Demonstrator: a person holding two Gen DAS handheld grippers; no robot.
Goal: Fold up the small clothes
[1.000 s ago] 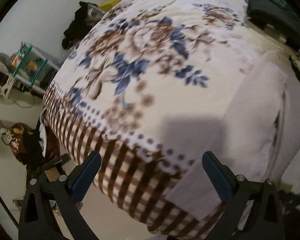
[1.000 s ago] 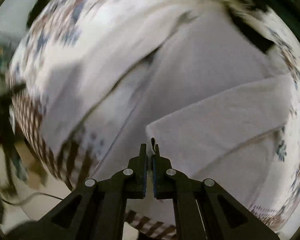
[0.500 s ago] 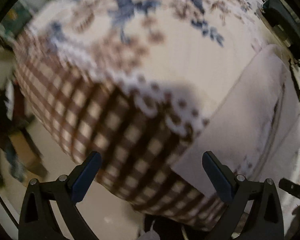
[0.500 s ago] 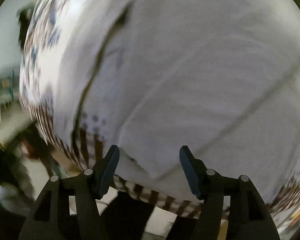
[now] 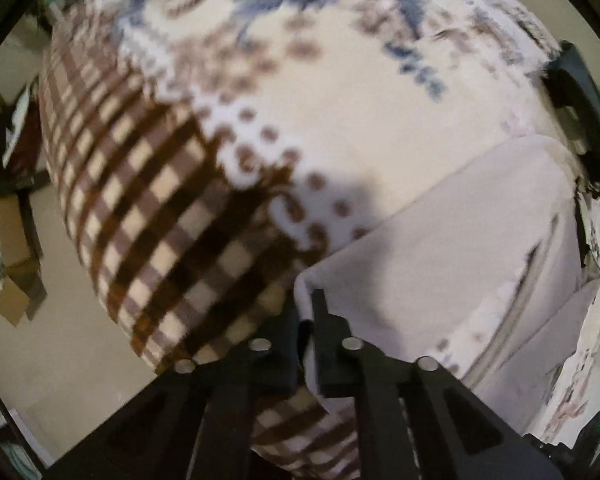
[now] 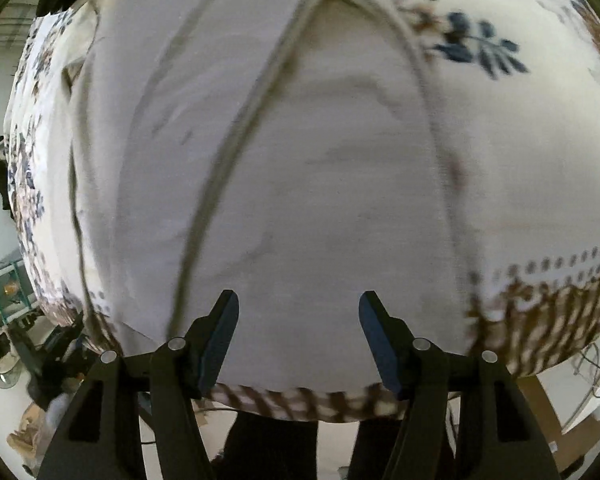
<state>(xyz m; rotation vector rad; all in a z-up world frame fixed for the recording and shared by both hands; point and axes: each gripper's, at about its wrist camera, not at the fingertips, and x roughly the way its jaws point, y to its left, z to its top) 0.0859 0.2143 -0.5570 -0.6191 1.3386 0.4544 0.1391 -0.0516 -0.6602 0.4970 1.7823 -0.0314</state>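
Note:
A pale grey-white garment (image 5: 472,240) lies spread on a bed covered by a floral and brown-checked blanket (image 5: 188,184). My left gripper (image 5: 306,312) is shut on the garment's near left corner at the bed's edge. In the right wrist view the garment (image 6: 300,180) fills most of the frame, with seams running up it. My right gripper (image 6: 298,312) is open and empty, its jaws apart just over the garment's near edge.
The blanket's checked border (image 6: 548,320) hangs over the bed's front edge. Cardboard (image 5: 12,264) and clutter lie on the floor to the left. A dark object (image 5: 580,96) lies at the far right of the bed. A shelf (image 6: 8,292) stands left.
My left gripper, open before, has moved right to the garment's corner and shut on it. My right gripper let go of its fold and opened, now facing the garment's near edge.

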